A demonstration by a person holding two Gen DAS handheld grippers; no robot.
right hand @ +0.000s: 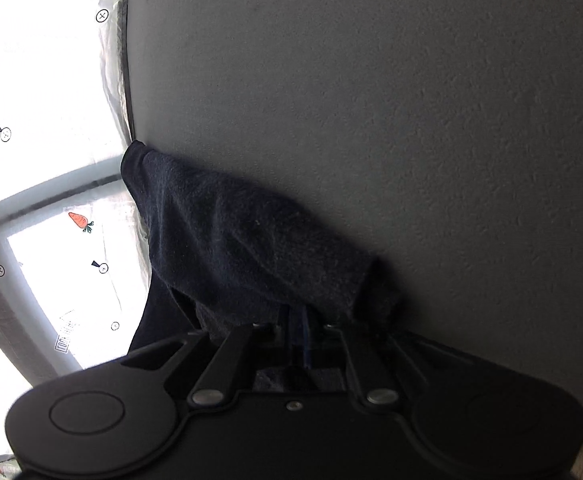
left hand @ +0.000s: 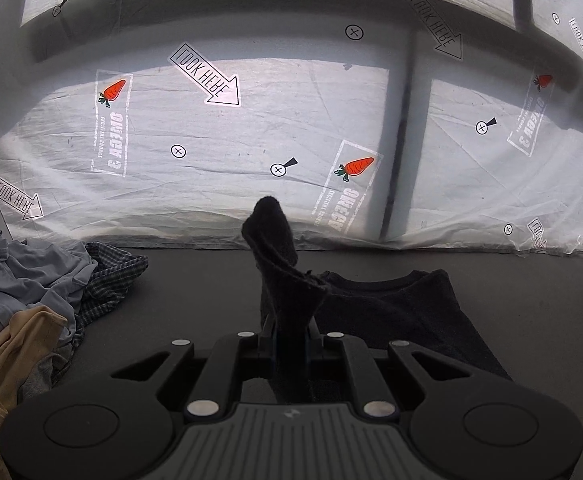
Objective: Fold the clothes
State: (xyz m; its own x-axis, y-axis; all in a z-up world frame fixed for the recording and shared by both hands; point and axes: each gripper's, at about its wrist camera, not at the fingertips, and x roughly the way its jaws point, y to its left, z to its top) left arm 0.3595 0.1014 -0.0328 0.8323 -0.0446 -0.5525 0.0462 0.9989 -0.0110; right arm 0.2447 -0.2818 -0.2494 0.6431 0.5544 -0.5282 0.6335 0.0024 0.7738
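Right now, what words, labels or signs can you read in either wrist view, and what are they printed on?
"LOOK HERE", mirrored, inside an arrow: printed several times on the translucent plastic sheet over the window.
Carrot picture above a boxed stamp: big word mirrored, not surely readable; small line blurred.
Circled cross marks: signs only.
Right wrist view: arrow label too washed out to read.
Dark garment, left gripper, right gripper: no text.

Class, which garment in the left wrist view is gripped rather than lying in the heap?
The black knitted garment, pinched in the left gripper; the others lie heaped.
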